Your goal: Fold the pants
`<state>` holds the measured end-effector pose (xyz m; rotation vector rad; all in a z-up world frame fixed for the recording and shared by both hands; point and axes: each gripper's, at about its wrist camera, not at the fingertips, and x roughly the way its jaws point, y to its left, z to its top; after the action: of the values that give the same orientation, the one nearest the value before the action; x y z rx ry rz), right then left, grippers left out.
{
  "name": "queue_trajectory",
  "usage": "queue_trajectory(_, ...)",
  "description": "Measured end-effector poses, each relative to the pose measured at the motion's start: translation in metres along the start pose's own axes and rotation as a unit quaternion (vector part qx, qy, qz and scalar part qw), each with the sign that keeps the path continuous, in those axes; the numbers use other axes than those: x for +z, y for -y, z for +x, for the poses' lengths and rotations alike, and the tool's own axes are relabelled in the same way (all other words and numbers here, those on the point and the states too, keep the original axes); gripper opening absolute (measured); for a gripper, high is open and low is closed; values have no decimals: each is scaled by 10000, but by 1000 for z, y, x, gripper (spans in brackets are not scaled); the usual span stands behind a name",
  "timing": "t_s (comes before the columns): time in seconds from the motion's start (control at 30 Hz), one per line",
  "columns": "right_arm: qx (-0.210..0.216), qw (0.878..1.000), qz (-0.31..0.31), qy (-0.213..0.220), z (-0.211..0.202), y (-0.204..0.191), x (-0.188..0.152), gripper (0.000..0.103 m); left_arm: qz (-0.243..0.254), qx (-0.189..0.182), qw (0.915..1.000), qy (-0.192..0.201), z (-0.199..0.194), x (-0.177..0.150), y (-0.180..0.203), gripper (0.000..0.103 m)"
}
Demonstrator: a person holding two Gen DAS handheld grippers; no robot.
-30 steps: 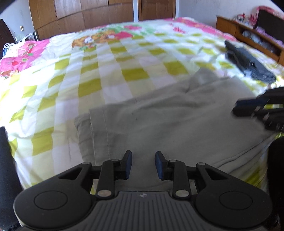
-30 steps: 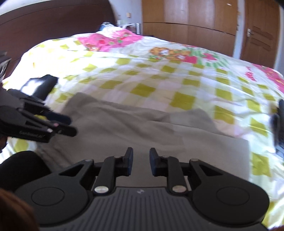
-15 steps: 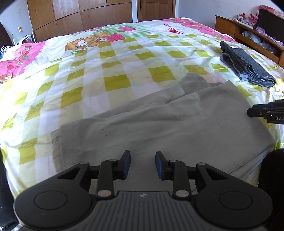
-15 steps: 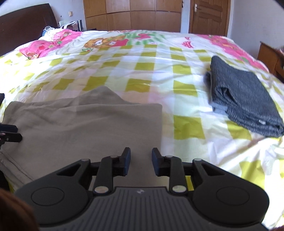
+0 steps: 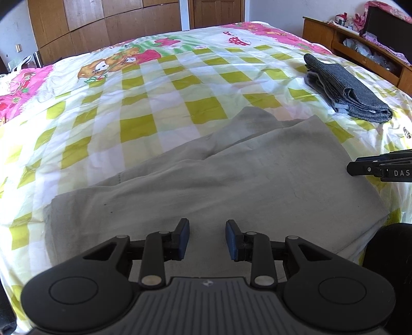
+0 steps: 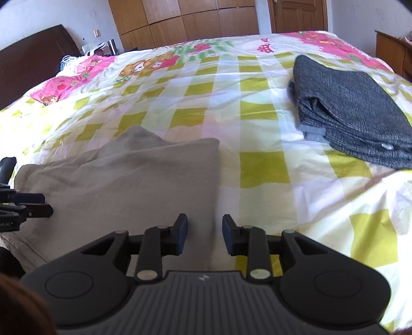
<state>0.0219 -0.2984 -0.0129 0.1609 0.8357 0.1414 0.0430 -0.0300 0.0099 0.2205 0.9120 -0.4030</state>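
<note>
Two views. Left wrist: left gripper (image 5: 207,238), fingers apart and empty, above beige pants (image 5: 231,180) lying flat on the checked bedspread (image 5: 159,87). Right wrist: right gripper (image 6: 204,235), jaws just opening, empty, over the pants' right edge; folded grey garment (image 6: 352,108) well apart.

A home bedroom: quilted bed (image 5: 159,103), wooden wardrobe (image 5: 103,23), dark headboard (image 6: 31,67).

The pants (image 5: 231,180) are plain grey-beige. The bedspread (image 5: 154,103) is white with yellow-green checks, pink borders and cartoon prints. The folded garment (image 6: 355,110) is dark grey. The wardrobe (image 5: 103,23) is brown wood.
</note>
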Motion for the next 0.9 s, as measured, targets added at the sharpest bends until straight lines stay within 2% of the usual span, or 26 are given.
queue_trajectory(0.2,178,9998,25,3,1,8,-2,31,38,8,10000,-14,7,1,11,43)
queue_trajectory(0.5,139,9999,-102,9,2,14,-1,32,6,102,9999,-37,15,-1,19,44)
queue_trajectory(0.9,230,9987,-443,-95,4,2,-2,32,231,358,9990,-127,21,5,34,45)
